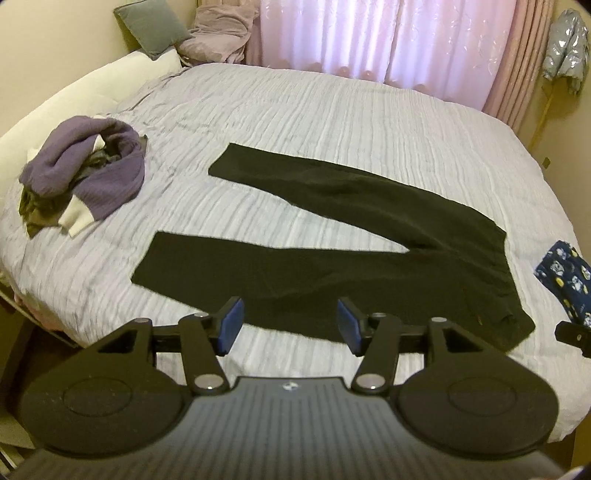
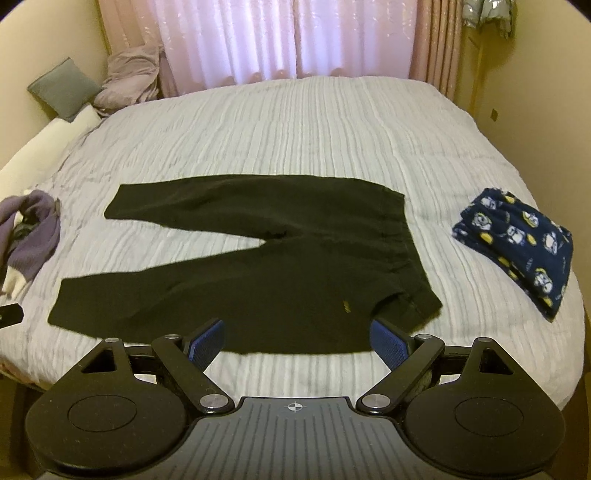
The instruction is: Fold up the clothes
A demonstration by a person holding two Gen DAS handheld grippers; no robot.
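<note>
A pair of black trousers (image 1: 332,236) is lying flat on the pale ribbed bedspread (image 1: 295,110), its two legs spreading apart toward the left of the frame and its waist pointing to the lower right. In the left wrist view the left gripper (image 1: 290,326) is hovering at the bottom centre over the near leg, its blue pads (image 1: 231,323) standing apart and gripping nothing. The right wrist view is showing the right gripper (image 2: 297,341) over the near edge of the trousers close to the waist, its fingers spread wide and released, with no cloth pinched between them.

The left view alone is showing the whole heap of purple and white clothing (image 1: 88,170) at the middle left, while the right view is catching only its edge at the far left. The right view alone is showing the full folded navy patterned garment (image 2: 517,247) at the middle right; the left view is cutting it off at the right edge. Both are taking in the pink curtains (image 2: 288,37) and a grey pillow (image 1: 151,29) at the top.
</note>
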